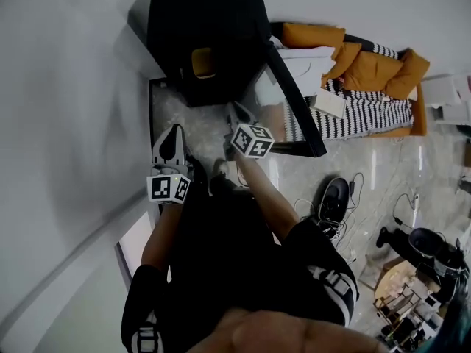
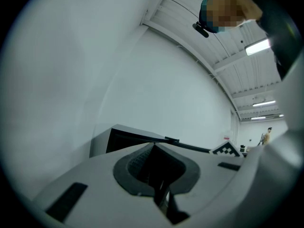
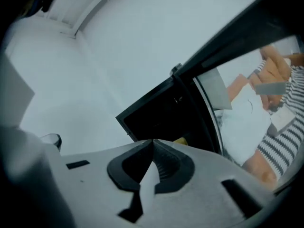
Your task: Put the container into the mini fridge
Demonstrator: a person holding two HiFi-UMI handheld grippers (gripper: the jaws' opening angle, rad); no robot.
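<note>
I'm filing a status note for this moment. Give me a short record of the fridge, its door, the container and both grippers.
fridge: black, against the wall
door: open
container: yellow, inside the fridge
left gripper: jaws together, nothing between them
right gripper: jaws together, nothing between them, facing the fridge opening

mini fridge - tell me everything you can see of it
The mini fridge is a black, boxy cabinet standing on the pale floor by the white wall. Its dark-framed glass door is swung wide open. A yellow container sits in the dark interior.
</note>
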